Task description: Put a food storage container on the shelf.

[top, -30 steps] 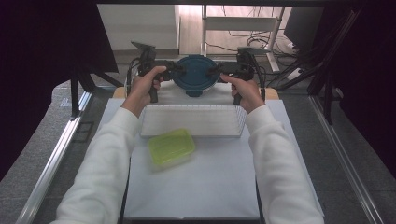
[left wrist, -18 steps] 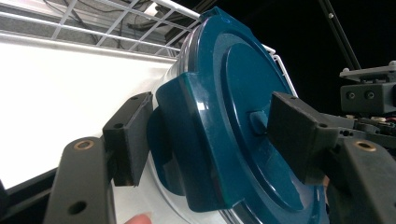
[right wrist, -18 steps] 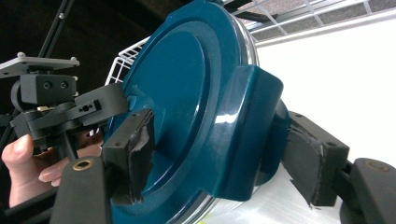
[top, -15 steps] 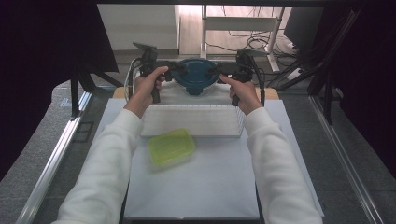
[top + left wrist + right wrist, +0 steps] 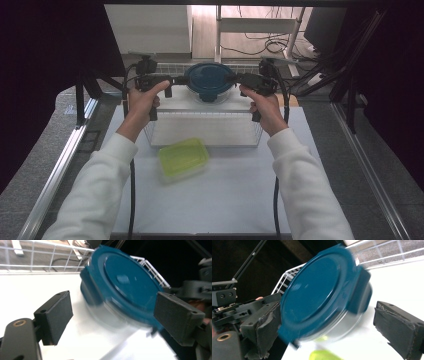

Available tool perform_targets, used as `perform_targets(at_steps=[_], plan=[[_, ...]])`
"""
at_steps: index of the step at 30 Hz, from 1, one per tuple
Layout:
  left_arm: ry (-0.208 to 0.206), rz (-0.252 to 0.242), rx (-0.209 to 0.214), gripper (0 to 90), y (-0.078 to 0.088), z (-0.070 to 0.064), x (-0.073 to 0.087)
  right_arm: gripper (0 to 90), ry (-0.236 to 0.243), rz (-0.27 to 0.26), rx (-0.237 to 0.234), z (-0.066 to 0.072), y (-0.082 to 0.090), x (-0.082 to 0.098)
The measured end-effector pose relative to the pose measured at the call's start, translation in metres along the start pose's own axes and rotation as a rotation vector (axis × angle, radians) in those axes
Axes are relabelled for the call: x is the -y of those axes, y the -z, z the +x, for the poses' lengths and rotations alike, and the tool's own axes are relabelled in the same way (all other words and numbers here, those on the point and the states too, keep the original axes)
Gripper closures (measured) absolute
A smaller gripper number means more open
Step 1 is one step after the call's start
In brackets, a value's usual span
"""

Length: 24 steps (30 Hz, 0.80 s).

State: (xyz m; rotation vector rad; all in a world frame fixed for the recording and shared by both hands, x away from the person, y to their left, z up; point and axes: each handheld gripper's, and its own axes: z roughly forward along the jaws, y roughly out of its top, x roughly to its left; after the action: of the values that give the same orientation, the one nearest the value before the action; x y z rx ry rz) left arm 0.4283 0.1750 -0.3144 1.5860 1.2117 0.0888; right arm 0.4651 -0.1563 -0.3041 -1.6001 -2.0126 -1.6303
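Both claws spread wide, nothing pinched. Left gripper [image 5: 176, 80]: jaws have just been opening, pads clear of the round container [image 5: 209, 82]; in the left gripper view the container [image 5: 122, 287] sits between and just beyond the pads. Right gripper [image 5: 239, 77]: same, jaws just opened, blue lid [image 5: 317, 295] ahead between the pads, not pressed; the near pad looks close to the lid rim, but blur makes contact hard to rule out.

Outward: container rests at the far end of the white wire basket [image 5: 200, 131], between the two claws, lid on, side clips down as far as I can tell.

Green lidded box [image 5: 183, 159] lies on the white table [image 5: 215, 200], on the person's side of both claws, just outside the basket, untouched.

Status guess: round container placed and released. Remaining: likely the green box.
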Motion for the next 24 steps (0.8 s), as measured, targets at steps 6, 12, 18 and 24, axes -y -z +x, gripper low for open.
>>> perform_targets(at_steps=[6, 12, 18, 24], plan=[[-0.094, -0.012, 0.025, 17.6, 0.024, -0.015, 0.039, 8.9, 0.132, -0.026, 0.066, 0.015, 0.023, 0.022], [-0.167, -0.003, 0.018, 18.2, 0.041, -0.028, 0.08, 11.0, 0.188, -0.02, 0.062, 0.005, 0.043, 0.051], [-0.212, 0.02, -0.011, 19.0, 0.056, -0.031, 0.125, 14.7, 0.296, -0.013, 0.058, -0.005, 0.064, 0.099], [-0.256, 0.075, -0.06, 19.7, 0.06, -0.034, 0.168, 17.0, 0.366, 0.014, 0.048, -0.008, 0.081, 0.148]])
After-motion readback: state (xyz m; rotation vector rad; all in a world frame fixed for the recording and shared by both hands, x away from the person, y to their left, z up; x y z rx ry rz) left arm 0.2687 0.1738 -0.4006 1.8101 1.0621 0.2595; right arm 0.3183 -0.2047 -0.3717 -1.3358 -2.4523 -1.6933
